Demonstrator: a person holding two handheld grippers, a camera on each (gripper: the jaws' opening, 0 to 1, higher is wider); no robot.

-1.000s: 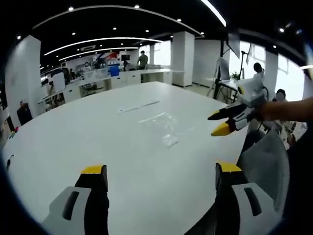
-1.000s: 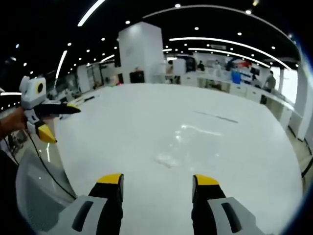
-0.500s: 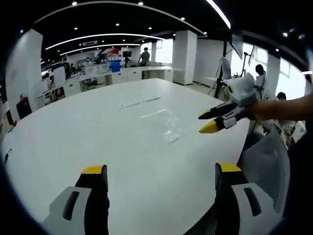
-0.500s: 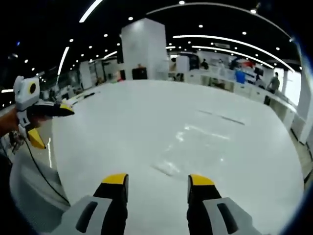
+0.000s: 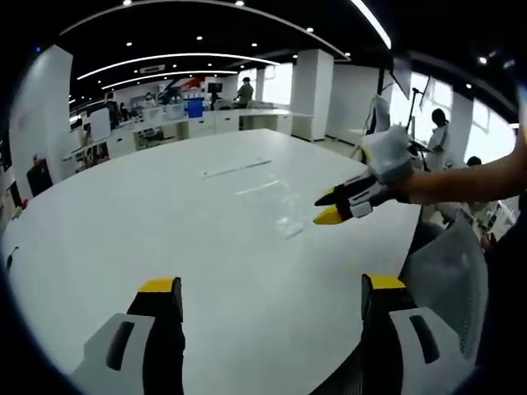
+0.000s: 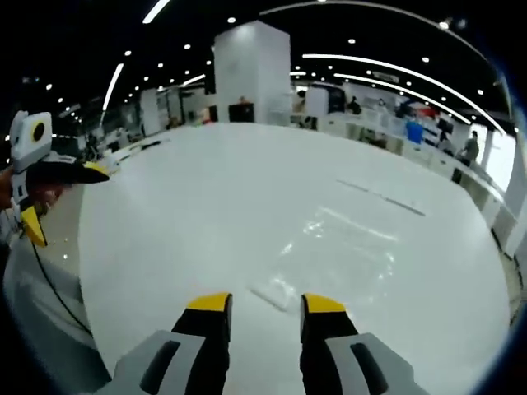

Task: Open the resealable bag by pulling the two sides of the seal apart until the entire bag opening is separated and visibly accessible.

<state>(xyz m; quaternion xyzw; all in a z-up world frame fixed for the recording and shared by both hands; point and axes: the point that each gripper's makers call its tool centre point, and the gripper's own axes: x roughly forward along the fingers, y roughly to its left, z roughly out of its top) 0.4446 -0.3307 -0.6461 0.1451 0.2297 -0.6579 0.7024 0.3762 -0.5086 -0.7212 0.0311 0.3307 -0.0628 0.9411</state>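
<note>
Your left tongs (image 5: 263, 288) hang open over the white table (image 5: 123, 214), jaws wide apart, holding nothing. The clear bag (image 5: 280, 206) lies flat on the table well ahead of them, slightly to their right. Your right tongs (image 6: 263, 303) sit low above the table, jaws partly open, with the bag's near corner just ahead between the yellow tips, not gripped.
</note>
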